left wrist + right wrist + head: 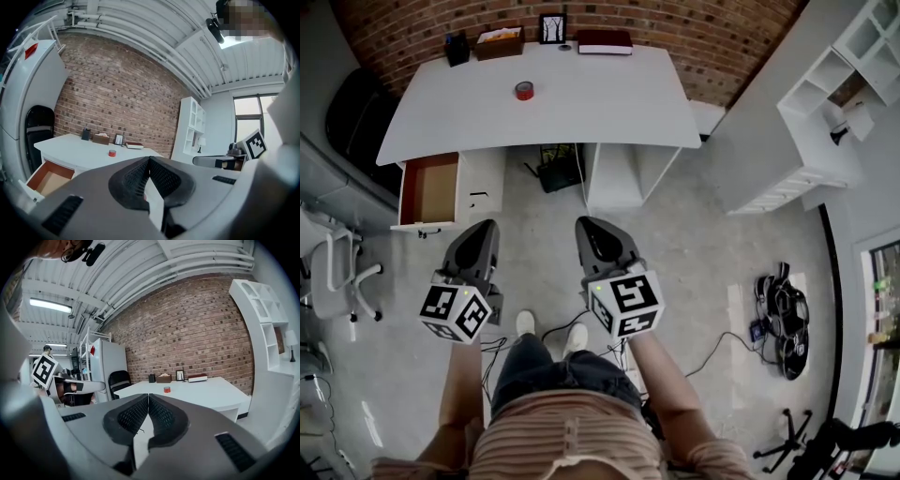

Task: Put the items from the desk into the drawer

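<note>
Both grippers are held out nearly level over the grey floor point(712, 262) in the lower middle of the head view, well short of the white worktop point(581, 117) that fills the upper middle. The left gripper point(481, 226) is seen with its fingers pressed together and nothing between them. The right gripper point(587, 223), just beside it toward the centre, is likewise closed on nothing. On the worktop a small red roll of tape point(524, 90) is found alone near the middle, well apart from the row lined up along the far edge by the brick wall point(694, 28). From left to right, that row is made up of a black pot point(457, 47), a brown box point(500, 42), a picture frame point(552, 28) and a dark red book point(605, 41). The drawer point(431, 192) is pulled open under the worktop's left end, at the left of the frame, its brown bottom exposed. A white chair point(337, 277) is glimpsed at the left edge, and white shelves point(825, 103) at the upper right.
</note>
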`<state>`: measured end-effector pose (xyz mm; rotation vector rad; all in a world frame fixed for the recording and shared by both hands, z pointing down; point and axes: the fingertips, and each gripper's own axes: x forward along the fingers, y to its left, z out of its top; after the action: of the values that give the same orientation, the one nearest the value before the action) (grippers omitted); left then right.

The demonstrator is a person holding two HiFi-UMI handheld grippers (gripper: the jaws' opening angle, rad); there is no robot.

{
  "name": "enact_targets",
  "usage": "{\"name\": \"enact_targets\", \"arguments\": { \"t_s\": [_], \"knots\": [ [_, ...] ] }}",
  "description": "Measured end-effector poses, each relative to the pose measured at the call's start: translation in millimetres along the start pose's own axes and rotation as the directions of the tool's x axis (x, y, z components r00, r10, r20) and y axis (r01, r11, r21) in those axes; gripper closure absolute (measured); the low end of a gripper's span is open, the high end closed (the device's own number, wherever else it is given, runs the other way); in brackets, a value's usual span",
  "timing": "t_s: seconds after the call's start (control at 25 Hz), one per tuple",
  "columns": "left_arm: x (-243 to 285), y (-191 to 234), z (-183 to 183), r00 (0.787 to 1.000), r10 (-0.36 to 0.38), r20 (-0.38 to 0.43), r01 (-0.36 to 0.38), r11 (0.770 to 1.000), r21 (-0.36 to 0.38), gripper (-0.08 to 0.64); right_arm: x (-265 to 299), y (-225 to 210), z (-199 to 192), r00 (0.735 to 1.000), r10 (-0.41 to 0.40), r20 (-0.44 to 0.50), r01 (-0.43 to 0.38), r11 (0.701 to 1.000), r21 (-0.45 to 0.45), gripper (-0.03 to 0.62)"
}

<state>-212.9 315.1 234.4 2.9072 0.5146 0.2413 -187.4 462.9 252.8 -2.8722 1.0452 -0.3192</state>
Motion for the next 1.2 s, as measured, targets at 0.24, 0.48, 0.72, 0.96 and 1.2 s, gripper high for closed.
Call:
{"name": "enact_targets", "arguments": {
  "t_s": [0.24, 0.48, 0.72, 0.96, 1.2],
  "knots": [
    [14, -13, 0, 1.0, 0.013, -0.015, -0.013, 1.0, 0.008, 0.552, -4, -21, -8, 0.999, 0.003, -0.045, 0.0, 0.998, 0.056, 0.575],
    [26, -19, -3, 0.999, 0.042, -0.029, -0.041, 0.999, 0.02, 0.552, -5, -38, 0, 0.999, 0.004, -0.041, -0.003, 0.999, 0.034, 0.575],
    [32, -14, -3, 0.998, 0.043, -0.052, -0.042, 0.999, 0.024, 0.552, 8, -45, 12, 1.0, -0.005, -0.03, 0.006, 0.999, 0.036, 0.575],
    [53, 24, 1, 0.996, 0.052, -0.066, -0.049, 0.998, 0.036, 0.552, 46, -42, 11, 0.999, 0.015, -0.048, -0.013, 0.999, 0.046, 0.575],
    [102, 66, 6, 0.995, 0.047, -0.084, -0.044, 0.998, 0.036, 0.552, 97, -60, 12, 0.997, 0.006, -0.076, -0.001, 0.998, 0.06, 0.575]
  ]
}}
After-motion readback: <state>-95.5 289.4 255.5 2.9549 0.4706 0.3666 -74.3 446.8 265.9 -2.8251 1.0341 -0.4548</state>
